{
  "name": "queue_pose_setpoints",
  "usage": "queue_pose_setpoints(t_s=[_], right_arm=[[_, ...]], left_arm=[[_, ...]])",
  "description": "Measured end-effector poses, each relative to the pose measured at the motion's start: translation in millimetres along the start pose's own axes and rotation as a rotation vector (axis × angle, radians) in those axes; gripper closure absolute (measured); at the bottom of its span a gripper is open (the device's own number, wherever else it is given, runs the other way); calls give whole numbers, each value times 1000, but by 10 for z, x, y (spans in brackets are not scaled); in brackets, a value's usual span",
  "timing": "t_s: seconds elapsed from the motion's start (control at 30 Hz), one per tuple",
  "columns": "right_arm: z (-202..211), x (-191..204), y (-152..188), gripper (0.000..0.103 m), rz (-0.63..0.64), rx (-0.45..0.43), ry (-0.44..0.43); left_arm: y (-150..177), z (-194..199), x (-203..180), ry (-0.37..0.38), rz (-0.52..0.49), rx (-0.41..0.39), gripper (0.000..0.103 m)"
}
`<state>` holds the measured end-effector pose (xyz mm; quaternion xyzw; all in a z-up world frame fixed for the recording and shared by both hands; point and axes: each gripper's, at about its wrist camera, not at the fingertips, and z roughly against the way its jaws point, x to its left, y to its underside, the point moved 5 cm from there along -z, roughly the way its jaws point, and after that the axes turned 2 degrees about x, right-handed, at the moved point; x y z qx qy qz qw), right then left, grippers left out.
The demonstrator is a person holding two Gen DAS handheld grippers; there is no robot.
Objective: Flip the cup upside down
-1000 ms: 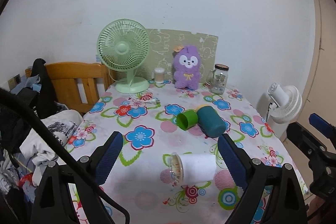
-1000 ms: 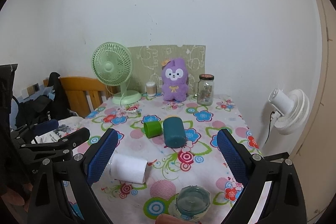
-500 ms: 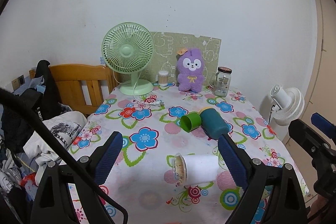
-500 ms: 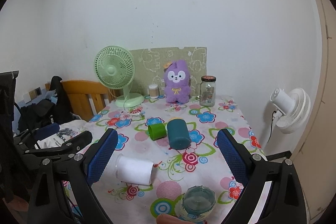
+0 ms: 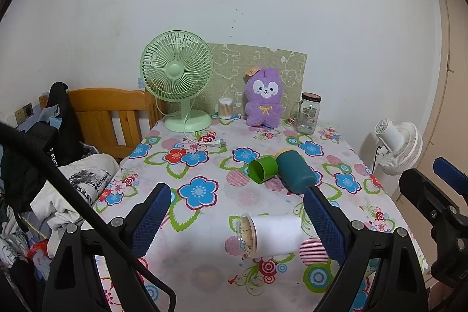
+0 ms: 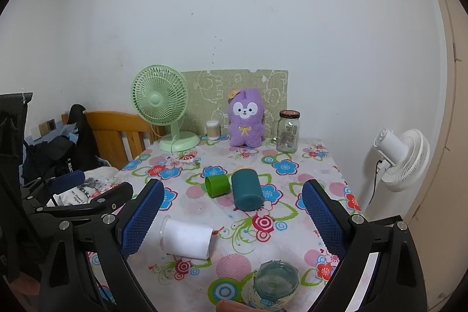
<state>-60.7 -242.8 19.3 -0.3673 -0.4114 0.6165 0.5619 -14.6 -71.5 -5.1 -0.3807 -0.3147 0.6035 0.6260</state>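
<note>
Three cups lie on their sides on the flowered tablecloth (image 5: 204, 227). A white cup (image 5: 273, 234) lies nearest, mouth to the left; it also shows in the right wrist view (image 6: 187, 237). A small green cup (image 5: 262, 169) and a dark teal cup (image 5: 295, 171) lie side by side farther back, also in the right wrist view as green cup (image 6: 217, 185) and teal cup (image 6: 247, 193). My left gripper (image 5: 237, 221) is open and empty, hovering over the white cup. My right gripper (image 6: 231, 221) is open and empty, above the table's near right.
A green desk fan (image 5: 178, 78), a purple plush (image 5: 263, 101), a cotton-swab pot (image 5: 225, 108) and a glass jar (image 5: 308, 113) stand at the table's back. A clear lidded container (image 6: 273, 285) stands near the front edge. A wooden headboard (image 5: 108, 116) and clothes are left; a white fan (image 5: 399, 144) is right.
Both grippers have drawn back and risen slightly, so the table looks a little farther away. The cups have not moved. Both grippers stay open.
</note>
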Motion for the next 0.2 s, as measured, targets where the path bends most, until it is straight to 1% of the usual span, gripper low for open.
queue_pose_setpoints(t_s=[0.2], right_arm=[[18, -20, -1, 6, -4, -4, 2]], left_arm=[[3, 34, -30, -6, -9, -15, 9]])
